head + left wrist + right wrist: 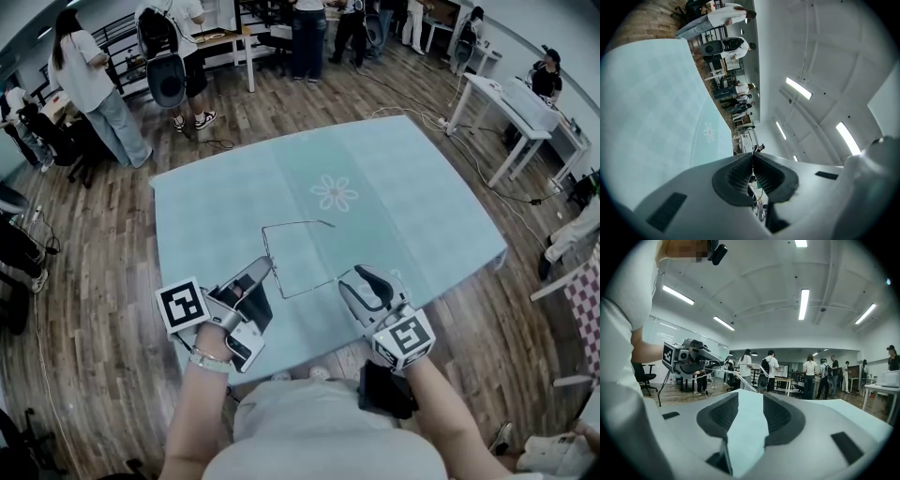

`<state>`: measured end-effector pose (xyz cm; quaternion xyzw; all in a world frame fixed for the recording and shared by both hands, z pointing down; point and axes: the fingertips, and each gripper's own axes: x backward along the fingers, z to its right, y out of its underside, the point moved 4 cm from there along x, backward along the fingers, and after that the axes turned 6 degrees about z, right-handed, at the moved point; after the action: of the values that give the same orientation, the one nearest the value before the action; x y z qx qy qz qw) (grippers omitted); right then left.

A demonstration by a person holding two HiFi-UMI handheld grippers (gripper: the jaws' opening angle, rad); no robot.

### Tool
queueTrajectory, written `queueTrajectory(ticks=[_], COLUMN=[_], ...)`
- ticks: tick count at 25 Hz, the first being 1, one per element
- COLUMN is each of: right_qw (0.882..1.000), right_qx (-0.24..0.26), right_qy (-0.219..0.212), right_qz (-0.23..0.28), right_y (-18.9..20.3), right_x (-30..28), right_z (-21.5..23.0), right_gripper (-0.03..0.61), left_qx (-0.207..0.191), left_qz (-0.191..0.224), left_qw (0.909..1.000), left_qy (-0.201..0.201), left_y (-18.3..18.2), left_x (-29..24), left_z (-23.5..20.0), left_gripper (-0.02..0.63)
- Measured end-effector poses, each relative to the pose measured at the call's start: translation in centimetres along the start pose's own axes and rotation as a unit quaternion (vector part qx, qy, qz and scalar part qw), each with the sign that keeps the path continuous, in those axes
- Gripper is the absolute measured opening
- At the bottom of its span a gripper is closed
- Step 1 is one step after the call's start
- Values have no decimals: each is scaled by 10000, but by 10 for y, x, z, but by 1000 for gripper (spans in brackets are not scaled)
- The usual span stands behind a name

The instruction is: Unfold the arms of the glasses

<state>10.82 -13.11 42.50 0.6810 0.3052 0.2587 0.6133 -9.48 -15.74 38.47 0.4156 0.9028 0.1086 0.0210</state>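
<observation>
The glasses (311, 289) are a thin wire frame near the middle of the table (422, 187), held a little above the cloth, it seems. The left gripper (262, 272) has its jaws pressed together, most probably on the wire at the frame's left near corner, though the wire is too fine to be sure of the exact place. The right gripper (361, 278) has its jaws apart and empty, just beside the end of one arm. I judge the frame very light, springy and easy to bend, so hold it close to the hinge and press softly.
</observation>
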Motion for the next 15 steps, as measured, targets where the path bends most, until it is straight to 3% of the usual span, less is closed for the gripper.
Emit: queueTrajectory(ticks=[5, 9, 12, 15], right_qw=[9996, 9987, 9978, 9974], right_qx=[-212, -350, -172, -259], right_qy=[160, 354, 563, 596], right_qz=[-10, -88, -320, -326], right_y=[-9, -15, -22, -35], right_x=[7, 6, 4, 5], right_z=[10, 7, 4, 7], right_gripper=[154, 87, 16, 8], left_qx=[7, -70, -79, -87], left_qz=[104, 147, 172, 226], left_qw=[9999, 9999, 9998, 9997], left_qy=[6, -10, 1, -16], left_y=[-1, -2, -2, -1], left_x=[-1, 2, 3, -1], left_z=[0, -7, -9, -7], left_gripper=[11, 11, 11, 11])
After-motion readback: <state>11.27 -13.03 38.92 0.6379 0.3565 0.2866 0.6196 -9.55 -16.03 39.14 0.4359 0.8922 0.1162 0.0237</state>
